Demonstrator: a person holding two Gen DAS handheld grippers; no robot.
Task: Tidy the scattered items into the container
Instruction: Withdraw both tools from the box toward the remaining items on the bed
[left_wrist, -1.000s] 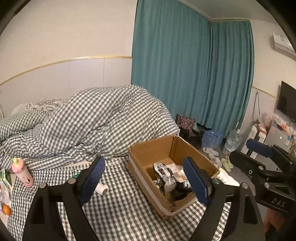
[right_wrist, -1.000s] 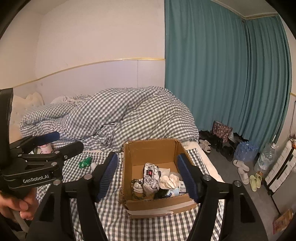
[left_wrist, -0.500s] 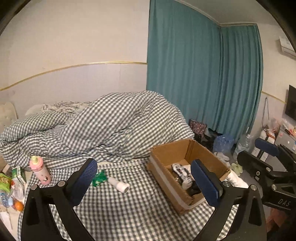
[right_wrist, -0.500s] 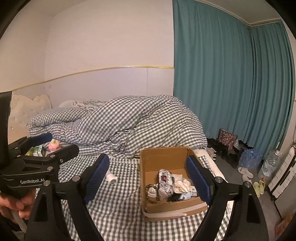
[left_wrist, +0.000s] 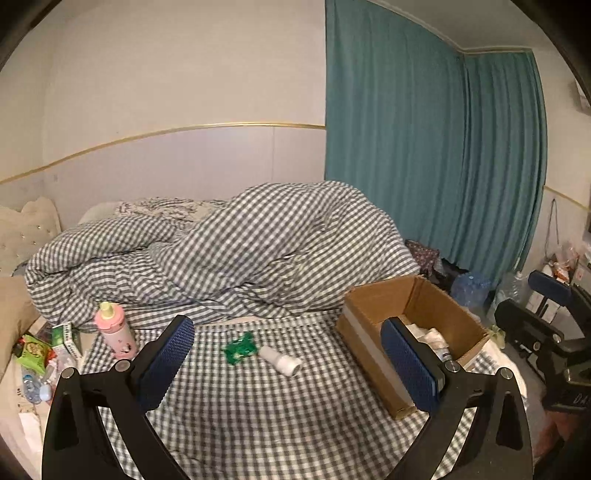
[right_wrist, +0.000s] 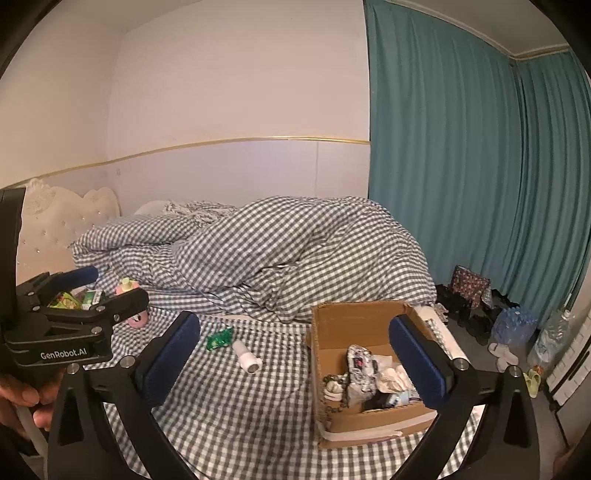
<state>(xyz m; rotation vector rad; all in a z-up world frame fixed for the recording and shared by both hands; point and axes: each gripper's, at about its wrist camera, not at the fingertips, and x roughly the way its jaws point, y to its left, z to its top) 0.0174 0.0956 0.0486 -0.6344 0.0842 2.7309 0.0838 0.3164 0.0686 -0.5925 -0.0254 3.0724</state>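
An open cardboard box (left_wrist: 373, 295) (right_wrist: 354, 314) stands on the checked bed sheet and holds several items, among them a patterned pouch (right_wrist: 359, 363). A small white bottle (left_wrist: 279, 360) (right_wrist: 246, 355) lies on the sheet left of the box, beside a green packet (left_wrist: 240, 348) (right_wrist: 219, 338). Further left stands a pink bottle (left_wrist: 112, 330) (right_wrist: 127, 287). My left gripper (left_wrist: 286, 343) is open and empty, held back from the white bottle. The jaws of my right gripper (right_wrist: 295, 336) are opening, with nothing between them, short of the box.
A heaped checked duvet (left_wrist: 258, 240) fills the back of the bed. Green snack packs (left_wrist: 33, 352) and small clutter lie at the left edge by the headboard. Teal curtains (right_wrist: 461, 166), shoes and water bottles (right_wrist: 513, 325) are on the floor side to the right.
Both views swung left, so the box slid rightward in them. The white bottle, the green packet and the pink bottle came into fuller view. The right jaws spread wider.
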